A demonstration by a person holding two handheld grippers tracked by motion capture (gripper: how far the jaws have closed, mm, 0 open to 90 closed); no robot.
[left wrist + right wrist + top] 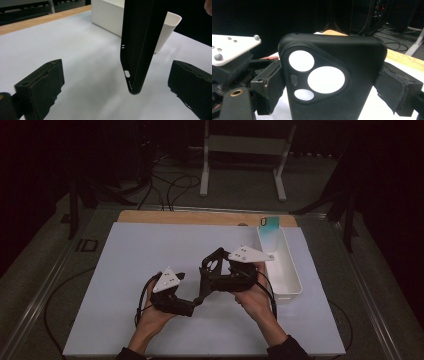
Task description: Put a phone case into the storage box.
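Right gripper (329,85) has the black phone case (332,80) clamped edge to edge, both pads pressed on its sides, camera cut-outs facing its lens. The case hangs above the white mat (150,255), a little toward the right edge and near the front, just left of the white bin (285,265).

Left gripper (117,85) comes in from below with jaws spread wide, the case's bottom end (132,82) dangling between them and touching neither pad. Looks like a handover or a two-handed stretch is coming, though from the high view the dark parts blur together and I can't be sure.

To do it well: centre the case's lower edge between the left pads, square the jaws to its flat sides rather than its thin rim, and close gently. The soft shell will buckle if pinched off-centre. Right should hold firm until left has a real bite.
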